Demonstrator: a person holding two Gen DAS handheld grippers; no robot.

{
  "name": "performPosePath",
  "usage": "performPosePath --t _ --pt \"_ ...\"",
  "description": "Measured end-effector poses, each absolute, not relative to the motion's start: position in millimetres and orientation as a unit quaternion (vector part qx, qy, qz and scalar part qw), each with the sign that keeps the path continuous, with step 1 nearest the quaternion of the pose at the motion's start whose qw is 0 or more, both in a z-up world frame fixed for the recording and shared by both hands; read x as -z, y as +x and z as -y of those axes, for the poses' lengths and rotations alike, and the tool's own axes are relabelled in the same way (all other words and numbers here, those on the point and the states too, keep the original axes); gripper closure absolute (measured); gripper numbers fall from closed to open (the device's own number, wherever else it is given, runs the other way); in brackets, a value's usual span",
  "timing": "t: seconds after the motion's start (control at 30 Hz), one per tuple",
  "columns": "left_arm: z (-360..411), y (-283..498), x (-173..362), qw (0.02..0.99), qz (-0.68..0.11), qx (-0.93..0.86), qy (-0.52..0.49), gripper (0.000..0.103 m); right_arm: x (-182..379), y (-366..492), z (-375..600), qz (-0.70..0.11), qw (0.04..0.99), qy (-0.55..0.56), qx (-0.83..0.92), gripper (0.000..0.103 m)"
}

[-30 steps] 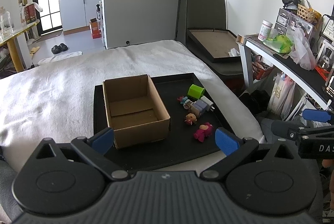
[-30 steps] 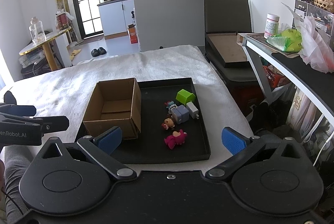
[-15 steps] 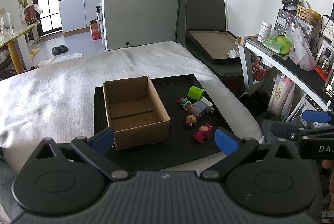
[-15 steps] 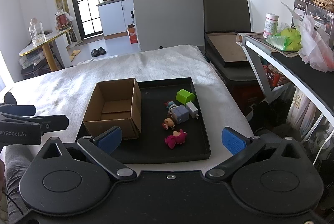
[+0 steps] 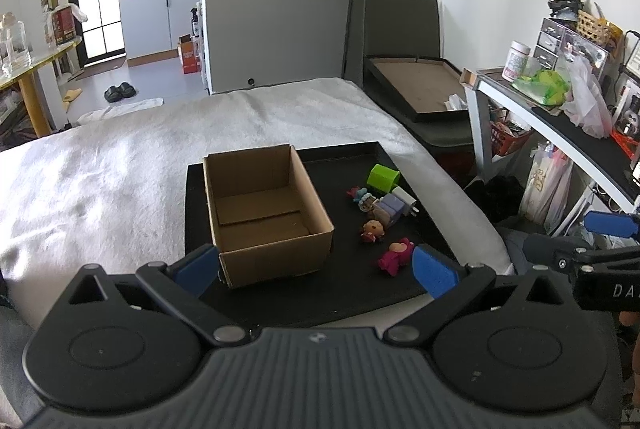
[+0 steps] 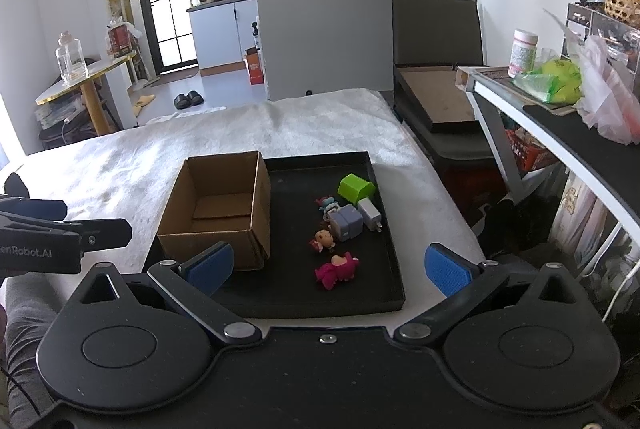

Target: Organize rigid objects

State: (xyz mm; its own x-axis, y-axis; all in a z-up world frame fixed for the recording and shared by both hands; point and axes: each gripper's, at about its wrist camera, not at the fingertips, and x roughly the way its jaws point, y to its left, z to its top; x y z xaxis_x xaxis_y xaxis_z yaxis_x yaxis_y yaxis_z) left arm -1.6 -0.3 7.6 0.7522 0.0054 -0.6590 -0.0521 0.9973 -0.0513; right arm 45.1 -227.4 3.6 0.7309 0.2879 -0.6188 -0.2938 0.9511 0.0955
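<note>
Both my tongs are spread wide and holding nothing, left gripper (image 5: 316,267) and right gripper (image 6: 328,267) hanging over the tray's (image 6: 394,269) near edge. Past them: pink doll (image 6: 337,270), the other small toys (image 6: 346,223), green block (image 6: 355,187), all beside the empty cardboard box (image 6: 216,207).
</note>
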Motion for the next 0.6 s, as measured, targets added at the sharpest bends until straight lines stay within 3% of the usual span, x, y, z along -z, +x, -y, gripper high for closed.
performPosePath --t 0.6 --pt "-19 50 22 0.921 -0.382 -0.046 -0.056 0.001 25 93 234 -0.36 0.922 0.002 -0.14 0.0"
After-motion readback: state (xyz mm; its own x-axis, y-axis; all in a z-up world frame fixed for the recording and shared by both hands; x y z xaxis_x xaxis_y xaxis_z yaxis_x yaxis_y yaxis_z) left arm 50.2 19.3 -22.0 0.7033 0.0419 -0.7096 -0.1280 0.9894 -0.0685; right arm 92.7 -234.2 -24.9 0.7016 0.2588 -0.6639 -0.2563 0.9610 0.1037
